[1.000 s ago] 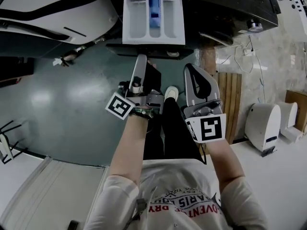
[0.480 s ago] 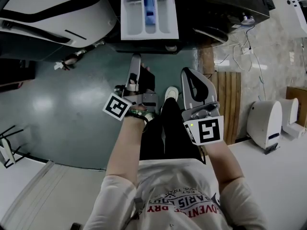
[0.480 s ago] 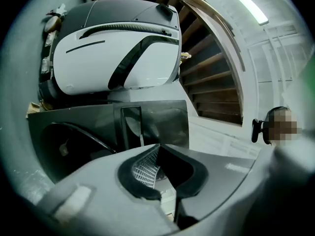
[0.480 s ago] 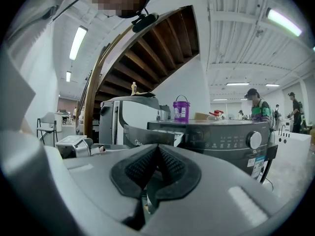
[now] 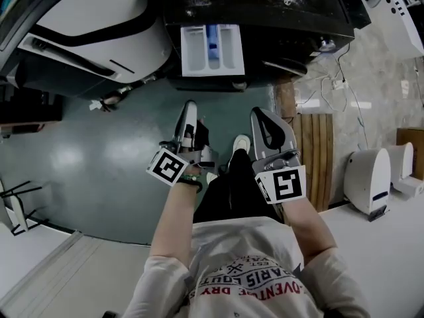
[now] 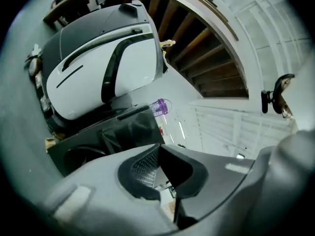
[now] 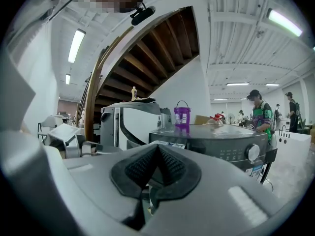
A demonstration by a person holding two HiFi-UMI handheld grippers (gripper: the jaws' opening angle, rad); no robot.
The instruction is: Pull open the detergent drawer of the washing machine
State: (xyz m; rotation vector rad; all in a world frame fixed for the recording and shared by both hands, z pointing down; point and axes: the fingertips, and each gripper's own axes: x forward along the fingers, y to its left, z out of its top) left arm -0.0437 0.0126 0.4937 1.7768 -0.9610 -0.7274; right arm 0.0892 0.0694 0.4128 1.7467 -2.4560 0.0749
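The dark washing machine [image 5: 265,8] stands at the top of the head view. Its white detergent drawer [image 5: 212,50] sticks out toward me, pulled open, with a blue insert in the middle compartment. My left gripper [image 5: 189,111] hangs below the drawer, apart from it, jaws shut on nothing. Beside it on the right, my right gripper [image 5: 265,121] is also shut and empty. In the left gripper view the left gripper [image 6: 160,154] is rolled, its pads together. The right gripper [image 7: 156,154] points level at the machine's front, with its control knob [image 7: 253,152] and a purple bucket [image 7: 181,115] on top.
A white-and-black machine [image 5: 93,25] stands left of the washer. Wooden slats [image 5: 318,151] and a white appliance [image 5: 371,177] lie at the right, with cables [image 5: 344,78] on the floor. My shoe [image 5: 238,143] is between the grippers. People [image 7: 258,114] stand far behind the washer.
Both grippers have drawn back from the open drawer and risen. The left gripper has rolled and its jaws have closed on nothing. The drawer stays open.
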